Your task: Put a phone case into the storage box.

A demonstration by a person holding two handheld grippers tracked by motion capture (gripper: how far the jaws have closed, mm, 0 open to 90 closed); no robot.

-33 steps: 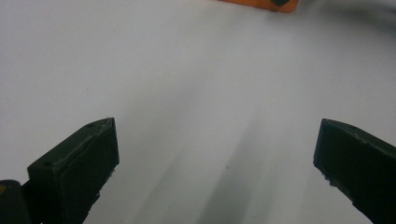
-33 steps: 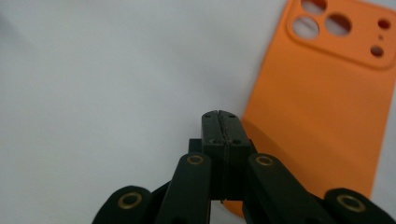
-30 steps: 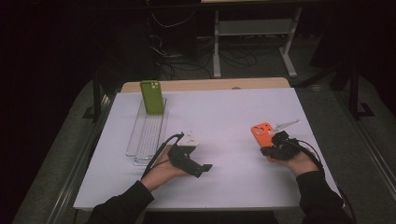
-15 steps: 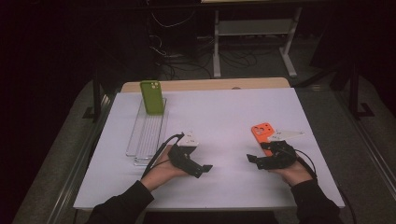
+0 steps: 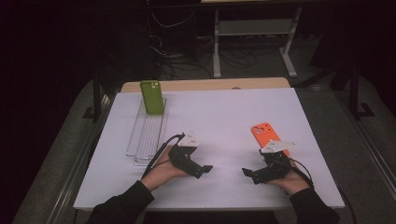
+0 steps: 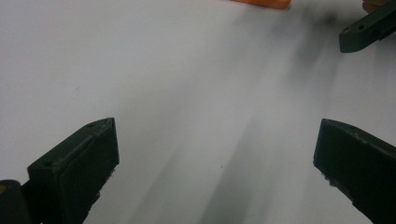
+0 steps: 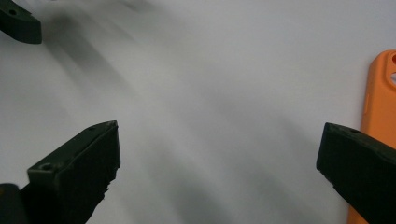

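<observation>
While the right gripper (image 5: 254, 173) rests low on the white table (image 5: 224, 116) with its jaws spread wide, having just been opening with only bare surface between them, the orange phone case (image 5: 267, 135) lies flat just beyond it. In the high view the case sits on the right half of the table, its long side running away from the person and slightly tilted, with the gripper's grey three-cornered plate covering its near end. It is a bright, matte orange shell with rounded corners, and a cluster of small camera cut-outs shows near its far end. In the right gripper view the orange phone case (image 7: 380, 116) appears as a smooth raised rim along the right edge, just outside the right-hand jaw and not between the two; a rounded hole shows at its upper end. The left gripper (image 5: 198, 169) lies near the middle of the table, pointing toward the right one, its jaws also spread with nothing between them. In the left gripper view a thin strip of the orange phone case (image 6: 261, 3) shows at the top. A green phone case (image 5: 152, 97) stands upright at the far end of a clear ribbed rack (image 5: 147, 135) on the left side, well apart from both grippers.
</observation>
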